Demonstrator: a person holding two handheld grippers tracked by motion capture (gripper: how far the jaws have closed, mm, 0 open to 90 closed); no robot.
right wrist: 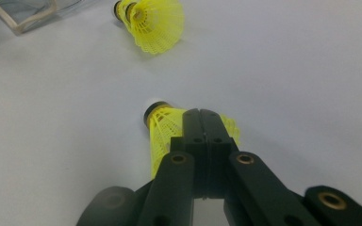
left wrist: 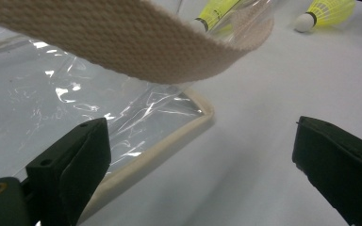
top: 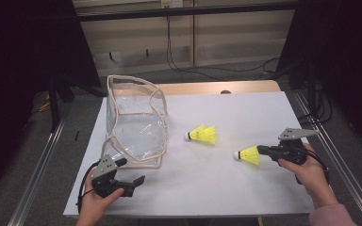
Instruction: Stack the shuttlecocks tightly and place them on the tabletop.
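High view: white table with a clear plastic bag, trimmed in beige webbing, standing open near the left edge. Two yellow shuttlecocks lie stacked one inside the other at about the middle of the table, white cork ends pointing left. A third shuttlecock sits toward the right edge, its skirt pinched at the tips of the right gripper; whether it rests on the table or is raised I cannot tell. The left gripper is held low near the front left corner, just in front of the bag, jaws spread apart with nothing in them.

Left gripper view: both black jaws stand wide, bare table between them. The bag's flat trimmed panel lies beside the left-hand jaw, and a beige strap arcs across the top. Shuttlecocks show beyond it at the top.

Right gripper view: jaws pressed together on the yellow skirt of the shuttlecock, cork end pointing away. The stacked pair lies farther off, well apart, with a corner of the bag at top left.
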